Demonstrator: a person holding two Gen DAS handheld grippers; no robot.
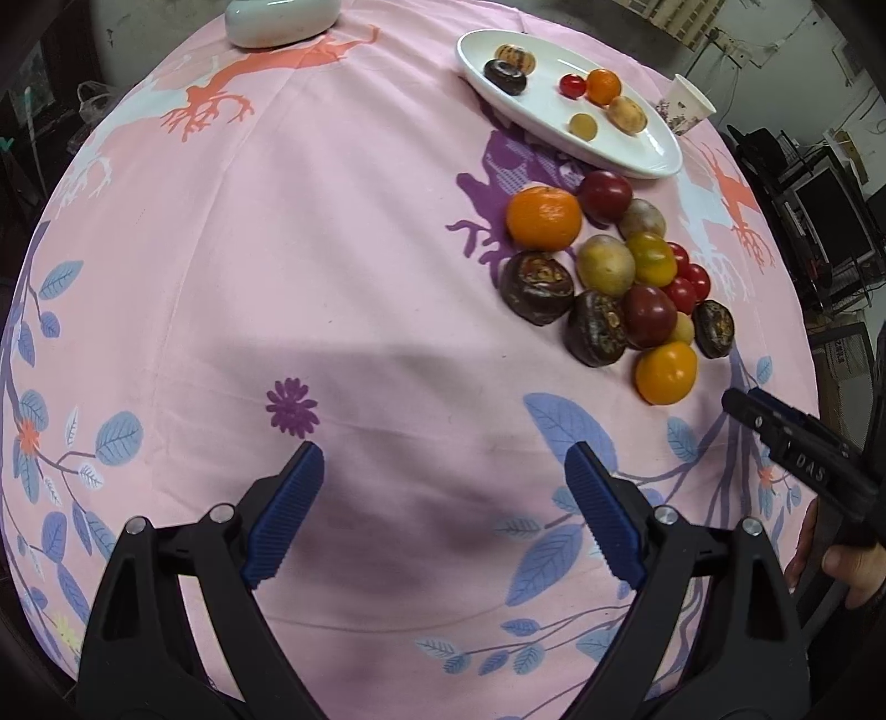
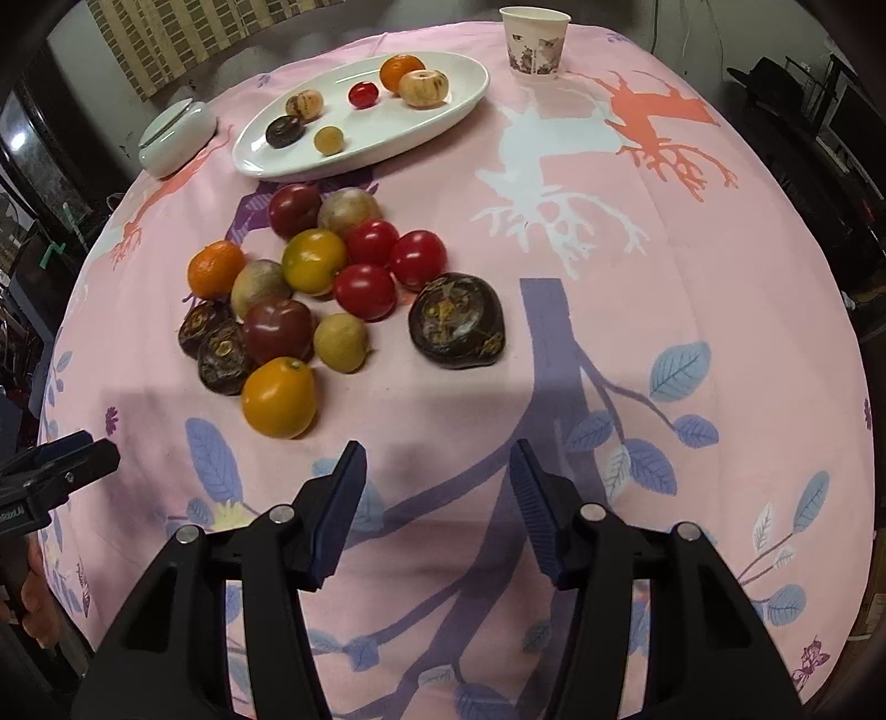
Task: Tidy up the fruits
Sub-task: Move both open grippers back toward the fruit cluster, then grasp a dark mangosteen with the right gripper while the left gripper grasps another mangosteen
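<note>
A pile of loose fruits lies on the pink cloth: a mandarin, red tomatoes, dark plums, dark water chestnuts, and an orange fruit nearest me. A white oval plate behind the pile holds several small fruits. My left gripper is open and empty, left of the pile. My right gripper is open and empty, in front of the pile, and also shows in the left wrist view.
A paper cup stands at the far right of the plate. A white lidded dish sits left of the plate. The round table's edges drop off on all sides; clutter and monitors surround it.
</note>
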